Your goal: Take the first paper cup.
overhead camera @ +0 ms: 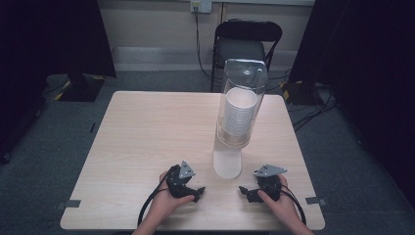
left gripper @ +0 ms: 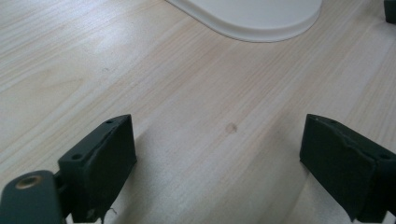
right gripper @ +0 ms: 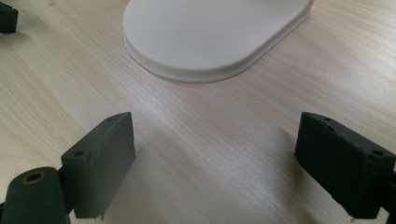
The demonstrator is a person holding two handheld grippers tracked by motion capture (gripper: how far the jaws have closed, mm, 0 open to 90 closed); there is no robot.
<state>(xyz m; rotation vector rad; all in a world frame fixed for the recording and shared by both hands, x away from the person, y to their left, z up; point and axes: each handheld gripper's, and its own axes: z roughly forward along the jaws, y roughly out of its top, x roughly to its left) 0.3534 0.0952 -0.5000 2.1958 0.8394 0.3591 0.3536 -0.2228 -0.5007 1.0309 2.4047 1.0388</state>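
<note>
While I hold both hands at near edge of table [overhead camera: 147, 127], left gripper [overhead camera: 197, 191] and right gripper [overhead camera: 244, 191] rest on wood, jaws wide apart, nothing between them. Cup dispenser [overhead camera: 239, 112] stands between and just beyond them, right of centre; white base [right gripper: 210, 37] near jaws, cups [overhead camera: 240, 113] stacked inside tube.

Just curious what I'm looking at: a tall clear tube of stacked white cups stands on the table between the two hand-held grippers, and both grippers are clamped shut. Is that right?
Not quite. The tube of stacked cups does stand between them, but both grippers are open: the left gripper in the left gripper view and the right gripper in the right gripper view show jaws wide apart over bare table.
</note>
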